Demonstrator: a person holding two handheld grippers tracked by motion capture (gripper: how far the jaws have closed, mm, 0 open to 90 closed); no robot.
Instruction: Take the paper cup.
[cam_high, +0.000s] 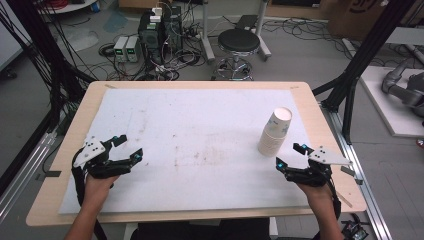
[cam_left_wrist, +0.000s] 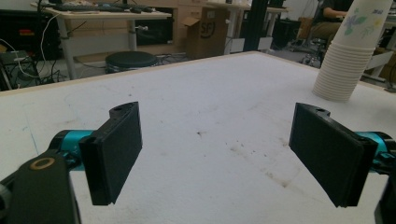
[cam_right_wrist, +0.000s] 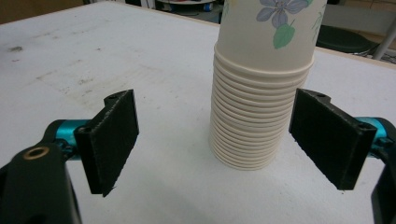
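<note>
A wooden-edged rectangular table (cam_high: 55, 150) carries a white, faintly stained foam mat (cam_high: 200, 140) that covers most of its top. At about three o'clock on the mat, near its right edge, stands an upside-down stack of cream paper cups printed with a blue flower and green leaves (cam_high: 274, 131); the stack leans a little, its uppermost cup tipped toward one o'clock in the high view.

The left gripper (cam_high: 126, 148), black with teal joints and a grey three-cornered plate, sits at roughly eight o'clock on the mat, held in the person's left hand (cam_high: 97, 187). Its jaws are spread wide and grasp nothing; in the left gripper view bare mat lies between them, and the cup stack stands well off at two o'clock.

The right gripper (cam_high: 291, 155), of the same make, sits at about four o'clock in the person's right hand (cam_high: 317, 192), just short of the stack's base. Its jaws are likewise released, parted wider than the stack. In the right gripper view the stack stands ahead between the two black pads (cam_right_wrist: 112, 140), nearer the right-hand one, with a gap showing on either side.

Beyond the table at twelve o'clock, a black round stool (cam_high: 239, 42) stands on the grey floor beside a tangle of cables and dark equipment boxes (cam_high: 160, 30).
</note>
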